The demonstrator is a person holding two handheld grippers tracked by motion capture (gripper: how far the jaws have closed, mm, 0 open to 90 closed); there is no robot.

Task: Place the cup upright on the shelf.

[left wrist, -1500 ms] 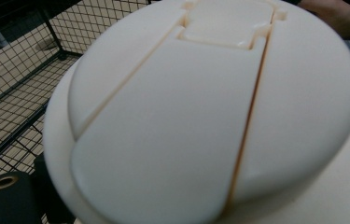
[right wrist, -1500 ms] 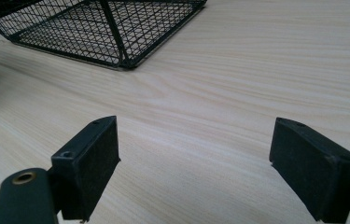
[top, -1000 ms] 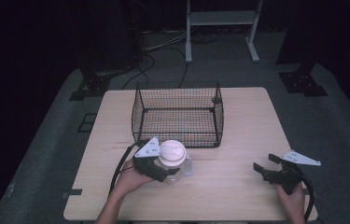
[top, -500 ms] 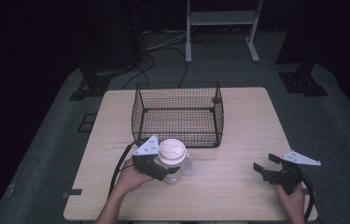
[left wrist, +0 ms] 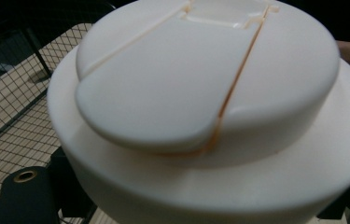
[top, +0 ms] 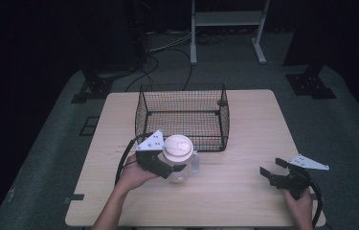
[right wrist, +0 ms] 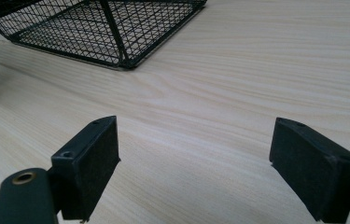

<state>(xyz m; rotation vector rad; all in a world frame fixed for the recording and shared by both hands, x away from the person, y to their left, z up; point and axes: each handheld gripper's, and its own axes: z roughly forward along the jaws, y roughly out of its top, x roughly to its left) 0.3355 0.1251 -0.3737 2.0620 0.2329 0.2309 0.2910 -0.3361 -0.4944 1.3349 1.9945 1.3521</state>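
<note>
Clear white-lidded jar upright before wire basket.

basket: table centre, toward 12 o'clock
jar: at basket's 6 o'clock
right tool: at jar's 3 o'clock, well apart

Left hand-held gripper clamped, right hand-held gripper resting with jaws apart.

A light wood table stands on grey carpet in a dark room. Beyond it, black cables trail over the floor beside the legs of a white stand. Black stand feet rest at the left and right. The far background is black
</note>
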